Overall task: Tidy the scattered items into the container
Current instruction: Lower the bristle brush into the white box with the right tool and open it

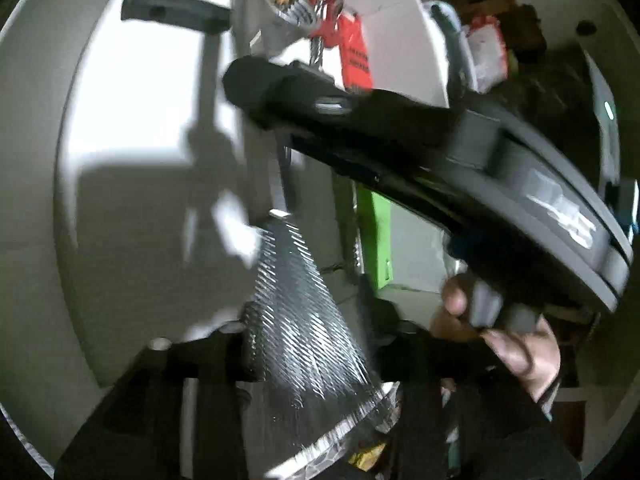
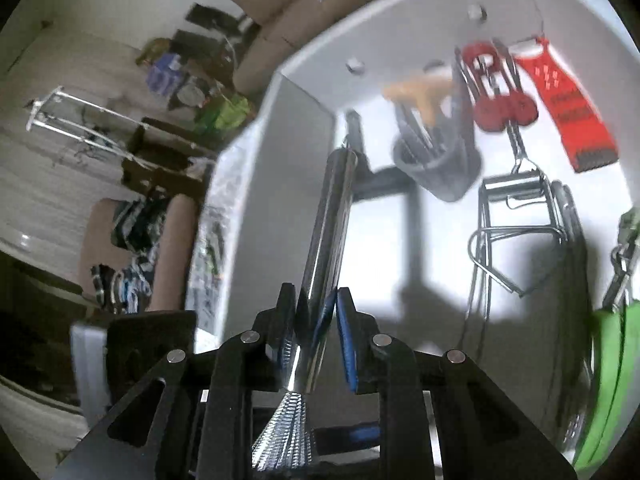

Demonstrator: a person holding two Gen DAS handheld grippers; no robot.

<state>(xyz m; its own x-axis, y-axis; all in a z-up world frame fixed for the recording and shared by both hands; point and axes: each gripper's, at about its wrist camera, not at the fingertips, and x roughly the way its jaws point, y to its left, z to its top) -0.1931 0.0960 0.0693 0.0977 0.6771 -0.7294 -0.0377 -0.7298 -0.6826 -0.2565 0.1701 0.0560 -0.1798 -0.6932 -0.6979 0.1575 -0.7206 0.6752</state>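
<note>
Steel cone-shaped tool with a ridged, grater-like body (image 1: 296, 312) and a polished cylindrical handle (image 2: 326, 232) is up off the white worktop (image 2: 400, 280), carried between both tongs. The right tongs (image 2: 316, 300) are closed on the handle near where it meets the cone, so the free end of the handle sticks out ahead of them toward the grey round utensil cup (image 2: 436, 164). That cup lies beyond them and slightly to the right, already crowded with tools. The ridged cone sits between the fingers of the left tongs (image 1: 308, 340), but blur hides whether they press on it, so I cannot tell their state. Gripping at the neck probably keeps the handle end clear to enter the cup. A flat red perforated grater (image 2: 568, 120) and a bent wire frame (image 2: 516, 216) lie loose farther right.
</note>
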